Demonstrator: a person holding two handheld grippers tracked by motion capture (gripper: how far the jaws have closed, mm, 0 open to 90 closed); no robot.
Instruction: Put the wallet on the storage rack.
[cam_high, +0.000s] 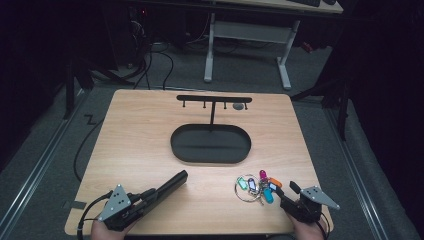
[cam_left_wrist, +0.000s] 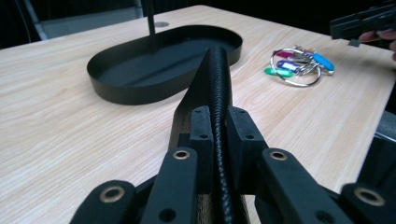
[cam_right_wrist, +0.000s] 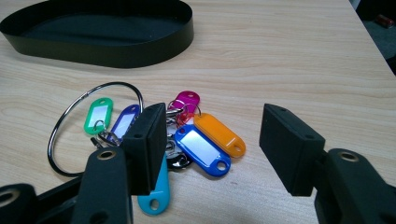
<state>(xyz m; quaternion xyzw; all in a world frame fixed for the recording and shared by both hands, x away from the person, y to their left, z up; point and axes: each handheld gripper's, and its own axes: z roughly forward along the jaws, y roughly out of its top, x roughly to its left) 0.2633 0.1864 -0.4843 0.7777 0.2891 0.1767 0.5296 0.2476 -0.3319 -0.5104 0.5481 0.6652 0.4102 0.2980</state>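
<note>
My left gripper (cam_high: 150, 196) (cam_left_wrist: 219, 135) sits at the table's front left, shut on a long black flat object with a braided edge (cam_high: 167, 187) (cam_left_wrist: 217, 79). That object points away towards the black oval tray (cam_high: 210, 159) (cam_left_wrist: 130, 93). At the front right, my right gripper (cam_high: 286, 196) (cam_right_wrist: 219, 149) stands open, its jaws apart just above the table. A metal ring with several coloured key tags (cam_high: 255, 187) (cam_left_wrist: 296, 65) (cam_right_wrist: 187, 135) lies flat in front of it. One pad hangs over the tags and nothing is gripped.
A black stand with a hook bar (cam_high: 214, 98) rises from the oval tray (cam_right_wrist: 116, 56) at the table's middle. Bare wood lies between the tray and both grippers. Table edges are close behind my hands. The right gripper (cam_left_wrist: 364, 23) shows far off in the left gripper view.
</note>
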